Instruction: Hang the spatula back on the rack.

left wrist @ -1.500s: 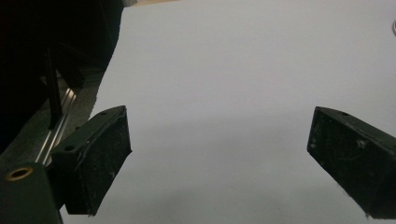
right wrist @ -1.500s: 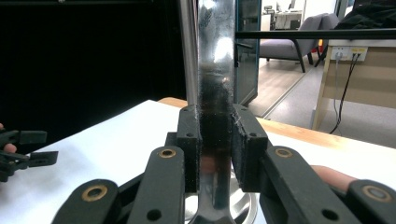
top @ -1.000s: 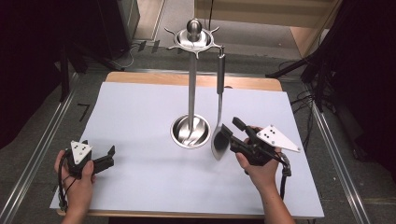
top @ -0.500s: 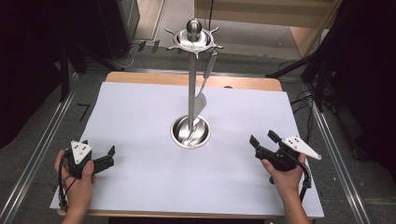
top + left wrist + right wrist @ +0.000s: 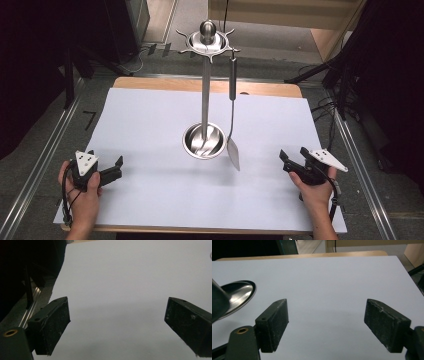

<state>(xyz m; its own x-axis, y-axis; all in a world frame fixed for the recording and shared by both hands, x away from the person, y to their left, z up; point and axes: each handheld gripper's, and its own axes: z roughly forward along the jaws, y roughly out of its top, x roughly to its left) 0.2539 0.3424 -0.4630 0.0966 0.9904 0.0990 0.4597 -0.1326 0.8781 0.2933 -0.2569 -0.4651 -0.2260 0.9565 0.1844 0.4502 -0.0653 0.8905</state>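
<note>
Spatula (image 5: 232, 131) hangs by its handle from the top ring of the steel stand (image 5: 205, 95), blade dangling just beside the stand's round base, and that whole hanging setup you get from the high view. Right gripper (image 5: 292, 161) sits low at the near right of the white table (image 5: 150, 115), well apart from the spatula, and its own view has the jaws spread wide, having just been opening, nothing between them, with the base (image 5: 235, 296) off to the left. Left gripper (image 5: 114, 169) rests at the near left, and its own view shows the jaws wide apart over bare table (image 5: 120, 285), holding nothing.
</note>
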